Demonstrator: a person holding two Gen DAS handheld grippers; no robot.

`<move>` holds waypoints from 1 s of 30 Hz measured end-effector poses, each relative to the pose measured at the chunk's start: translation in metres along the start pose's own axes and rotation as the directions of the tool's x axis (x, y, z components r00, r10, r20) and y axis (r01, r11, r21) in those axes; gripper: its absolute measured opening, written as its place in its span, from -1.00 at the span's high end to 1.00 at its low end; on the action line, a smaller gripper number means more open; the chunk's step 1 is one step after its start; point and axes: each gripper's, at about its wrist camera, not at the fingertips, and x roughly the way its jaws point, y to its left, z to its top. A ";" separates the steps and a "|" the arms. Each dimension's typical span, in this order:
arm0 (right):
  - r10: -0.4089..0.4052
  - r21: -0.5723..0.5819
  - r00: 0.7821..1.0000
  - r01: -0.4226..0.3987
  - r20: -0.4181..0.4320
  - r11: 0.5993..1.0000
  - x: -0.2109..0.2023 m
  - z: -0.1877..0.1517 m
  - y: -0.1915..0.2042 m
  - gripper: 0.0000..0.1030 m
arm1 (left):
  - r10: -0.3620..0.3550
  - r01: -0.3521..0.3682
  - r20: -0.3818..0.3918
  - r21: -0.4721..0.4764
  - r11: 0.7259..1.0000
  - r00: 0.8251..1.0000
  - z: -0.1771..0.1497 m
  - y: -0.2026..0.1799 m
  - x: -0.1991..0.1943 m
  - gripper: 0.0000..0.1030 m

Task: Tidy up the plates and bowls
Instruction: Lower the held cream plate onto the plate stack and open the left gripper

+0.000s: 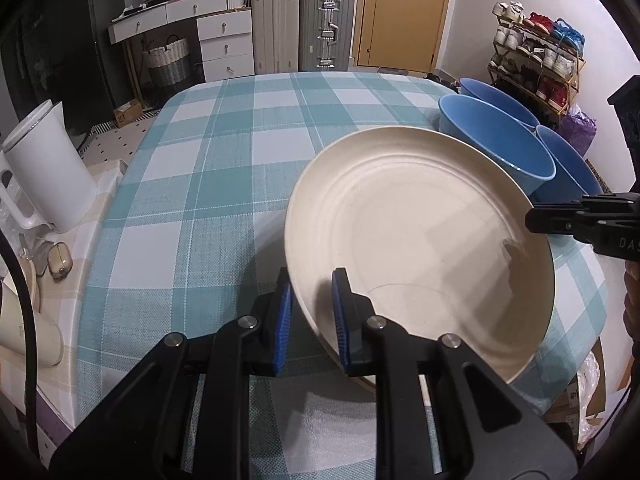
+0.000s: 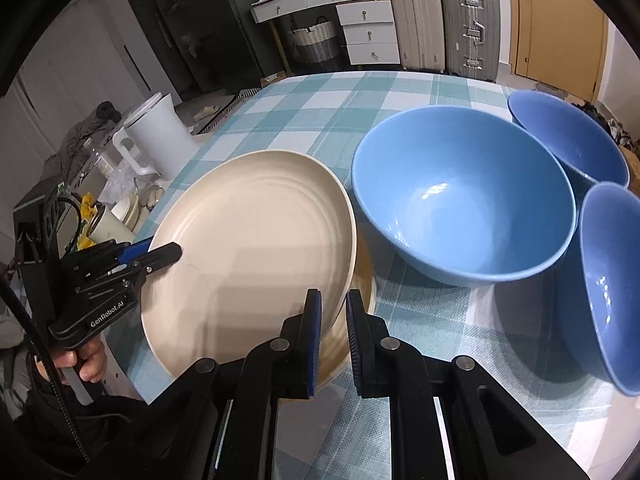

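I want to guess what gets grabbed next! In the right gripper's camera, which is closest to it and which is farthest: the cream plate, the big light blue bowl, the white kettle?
1. Cream plate: at the right gripper, its rim between the fingers.
2. Light blue bowl: just behind, to the right.
3. White kettle: far left, off the tablecloth.

A lived-in home room, doubling as dining and storage space. A counter [image 1: 248, 168] under a teal checked cloth stands before white drawers [image 1: 226, 46], a woven laundry basket [image 1: 168, 60], two upright suitcases [image 1: 304, 28] and a wooden door [image 1: 404, 12]. A loaded shoe rack [image 1: 536, 60] lines the wall; a white electric kettle [image 1: 48, 168] sits beside the counter.
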 end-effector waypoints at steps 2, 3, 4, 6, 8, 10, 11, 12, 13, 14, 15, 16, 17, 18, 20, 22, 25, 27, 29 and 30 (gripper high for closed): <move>0.002 0.008 1.000 -0.002 0.000 1.000 0.002 -0.002 -0.001 0.74 | -0.006 0.006 -0.006 -0.004 1.000 1.000 -0.002 0.001 0.005 0.70; 0.002 0.011 1.000 -0.002 -0.001 1.000 0.003 -0.003 -0.002 0.74 | -0.004 0.004 -0.006 -0.002 1.000 1.000 -0.003 0.001 0.006 0.70; 0.000 0.009 1.000 0.000 -0.003 1.000 0.004 -0.004 -0.002 0.74 | -0.001 0.001 -0.007 0.003 1.000 1.000 -0.004 0.000 0.008 0.70; -0.005 0.008 1.000 0.005 -0.006 1.000 0.005 -0.007 -0.003 0.74 | 0.002 -0.001 -0.005 0.011 1.000 1.000 -0.006 -0.002 0.009 0.70; -0.015 0.009 1.000 0.015 -0.007 1.000 0.008 -0.008 -0.003 0.74 | -0.001 0.002 -0.008 0.013 1.000 1.000 -0.007 -0.002 0.012 0.70; -0.016 0.010 1.000 0.016 -0.011 1.000 0.010 -0.009 -0.002 0.74 | 0.011 -0.010 -0.005 0.031 0.999 1.000 -0.007 -0.004 0.013 0.70; -0.019 0.011 1.000 0.019 -0.011 1.000 0.011 -0.010 -0.002 0.74 | 0.016 -0.016 -0.001 0.038 0.999 1.000 -0.007 -0.005 0.014 0.70; -0.022 0.010 1.000 0.023 -0.013 1.000 0.012 -0.011 -0.001 0.74 | 0.022 -0.022 0.002 0.042 0.999 1.000 -0.008 -0.006 0.013 0.70; -0.027 0.008 1.000 0.027 -0.015 1.000 0.013 -0.012 0.000 0.74 | 0.029 -0.029 0.005 0.047 0.998 1.000 -0.009 -0.007 0.014 0.70; -0.033 0.007 0.999 0.033 -0.013 0.999 0.013 -0.013 0.001 0.74 | 0.039 -0.039 0.008 0.055 0.998 0.999 -0.009 -0.009 0.015 0.69; -0.038 0.005 0.999 0.038 -0.014 0.999 0.014 -0.013 0.002 0.74 | 0.046 -0.047 0.009 0.061 0.997 0.999 -0.009 -0.010 0.015 0.69; -0.043 0.003 0.999 0.043 -0.015 0.999 0.015 -0.014 0.002 0.74 | 0.057 -0.057 0.008 0.071 0.996 0.998 -0.010 -0.012 0.017 0.69; -0.051 -0.003 0.999 0.051 -0.015 0.999 0.016 -0.014 0.003 0.74 | 0.064 -0.064 0.010 0.077 0.995 0.998 -0.010 -0.013 0.018 0.68; -0.058 -0.008 0.998 0.058 -0.016 0.998 0.017 -0.015 0.004 0.74 | 0.072 -0.072 0.010 0.083 0.994 0.997 -0.010 -0.014 0.019 0.67; -0.072 -0.014 0.997 0.071 -0.021 0.997 0.019 -0.016 0.006 0.74 | 0.085 -0.086 0.014 0.097 0.992 0.996 -0.011 -0.017 0.019 0.66; -0.085 -0.019 0.996 0.085 -0.024 0.996 0.021 -0.017 0.008 0.74 | 0.100 -0.102 0.017 0.109 0.989 0.995 -0.011 -0.019 0.021 0.66; -0.101 -0.023 0.995 0.101 -0.025 0.995 0.023 -0.017 0.009 0.73 | 0.118 -0.120 0.019 0.116 0.986 0.993 -0.013 -0.021 0.023 0.64; -0.102 -0.020 0.994 0.102 -0.029 0.995 0.023 -0.017 0.008 0.73 | 0.133 -0.135 0.024 0.126 0.983 0.991 -0.014 -0.024 0.024 0.63; -0.109 -0.022 0.994 0.109 -0.030 0.994 0.023 -0.018 0.008 0.73 | 0.148 -0.151 0.027 0.141 0.979 0.989 -0.015 -0.026 0.025 0.61; -0.114 -0.025 0.993 0.114 -0.029 0.993 0.024 -0.018 0.009 0.73 | 0.154 -0.156 0.028 0.144 0.977 0.988 -0.015 -0.027 0.026 0.59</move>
